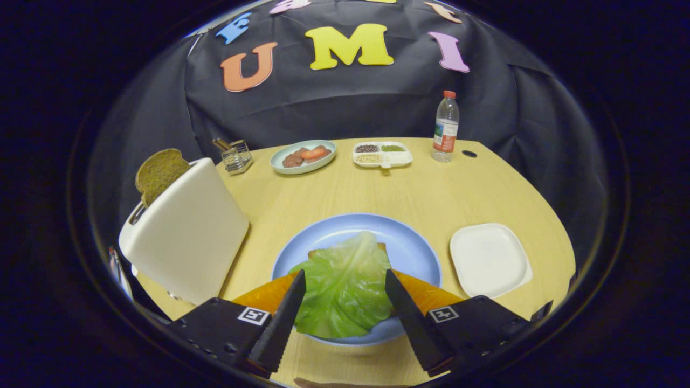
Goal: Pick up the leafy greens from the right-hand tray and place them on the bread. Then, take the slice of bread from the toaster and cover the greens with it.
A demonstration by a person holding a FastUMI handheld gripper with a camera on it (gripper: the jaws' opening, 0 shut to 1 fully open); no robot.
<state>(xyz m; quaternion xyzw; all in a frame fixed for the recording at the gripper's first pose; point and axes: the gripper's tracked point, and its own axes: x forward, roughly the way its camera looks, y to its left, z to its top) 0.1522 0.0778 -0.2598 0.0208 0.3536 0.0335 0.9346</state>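
Gripper view: claw (345, 302) spread wide, empty, fingers either side of the greens (345, 285). Greens lie on the bread (318, 253) in the blue plate (409, 248), so step one looks done. White tray (489, 260) to the right is bare. Next: swing left to the toaster (186, 231), pinch the slice (159, 173) sticking out the top, lift straight up, bring it back over the greens. Worktop (431, 194) is pale wood; food plate (302, 156), divided dish (383, 154), bottle (445, 126) at the far edge, black cloth wall behind
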